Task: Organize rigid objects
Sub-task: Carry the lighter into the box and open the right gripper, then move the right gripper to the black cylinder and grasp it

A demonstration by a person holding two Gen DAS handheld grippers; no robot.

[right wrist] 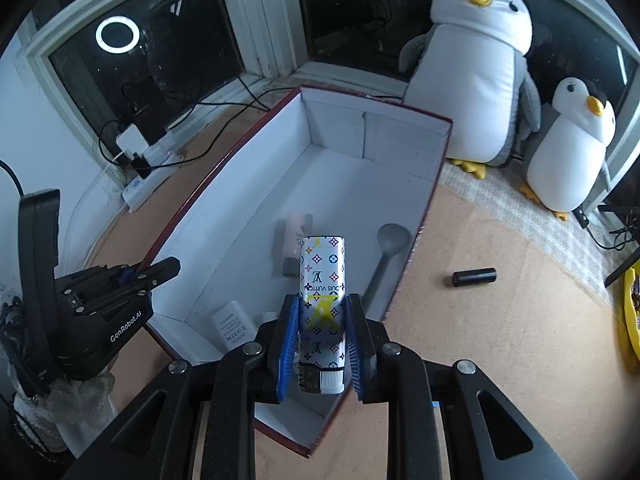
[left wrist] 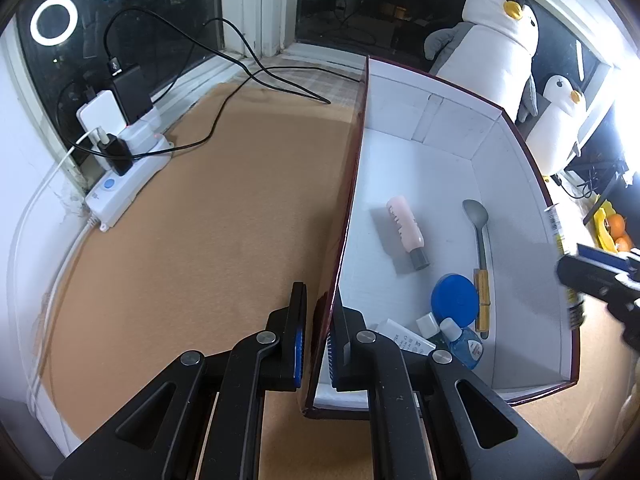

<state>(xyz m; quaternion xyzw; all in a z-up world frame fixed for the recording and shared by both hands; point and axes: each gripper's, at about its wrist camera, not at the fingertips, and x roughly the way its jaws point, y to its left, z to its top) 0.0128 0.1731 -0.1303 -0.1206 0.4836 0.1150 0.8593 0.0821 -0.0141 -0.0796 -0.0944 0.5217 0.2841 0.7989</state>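
Note:
A white-lined box with dark red outside [left wrist: 424, 128] [right wrist: 340, 128] stands on the tan surface. Inside lie a pink bottle [left wrist: 404, 228] [right wrist: 294, 236], a grey spoon [left wrist: 478, 224] [right wrist: 390, 244], a blue-capped jar [left wrist: 454, 300], a small blue bottle [left wrist: 466, 344] and a white adapter [right wrist: 234, 326]. My left gripper [left wrist: 320, 320] [right wrist: 158, 270] is shut on the box's left wall. My right gripper [right wrist: 322, 334] [left wrist: 592, 276] is shut on a white patterned lighter [right wrist: 322, 300] [left wrist: 566, 264], held over the box's near right end.
A black cylinder [right wrist: 474, 277] lies on the tan surface right of the box. Two penguin plush toys [right wrist: 476, 64] [right wrist: 572, 148] stand behind the box. A power strip with chargers and cables [left wrist: 120, 168] sits at the left by the window. A yellow container with oranges [left wrist: 612, 232] is far right.

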